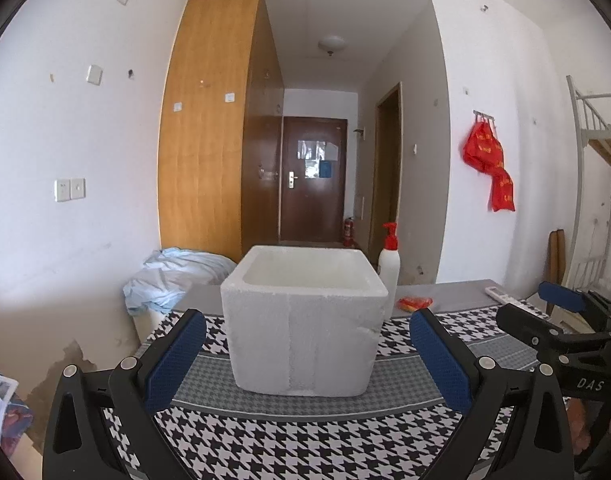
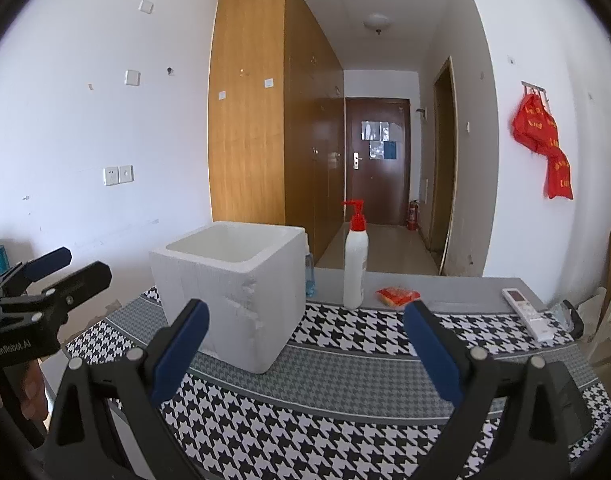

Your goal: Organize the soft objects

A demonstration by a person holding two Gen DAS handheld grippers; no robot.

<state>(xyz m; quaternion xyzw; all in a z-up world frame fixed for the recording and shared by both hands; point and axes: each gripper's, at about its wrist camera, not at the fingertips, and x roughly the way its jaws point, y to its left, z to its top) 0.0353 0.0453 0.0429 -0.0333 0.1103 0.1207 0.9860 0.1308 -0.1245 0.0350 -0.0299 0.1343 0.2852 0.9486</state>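
Observation:
A white foam box (image 1: 303, 320) stands open-topped on the houndstooth cloth (image 1: 305, 440), straight ahead of my left gripper (image 1: 307, 356), which is open and holds nothing. In the right wrist view the same foam box (image 2: 229, 292) sits to the left of my right gripper (image 2: 305, 344), also open with nothing between its blue pads. A small red-orange soft packet (image 1: 415, 303) lies behind the box on the grey table; it shows as the packet (image 2: 397, 295) past the pump bottle. Each gripper appears at the edge of the other's view.
A white pump bottle with a red top (image 2: 355, 260) stands just right of the box. A white remote (image 2: 527, 312) lies at the table's right. A small blue bottle (image 2: 309, 276) hides behind the box. Crumpled blue bedding (image 1: 173, 276) sits to the left.

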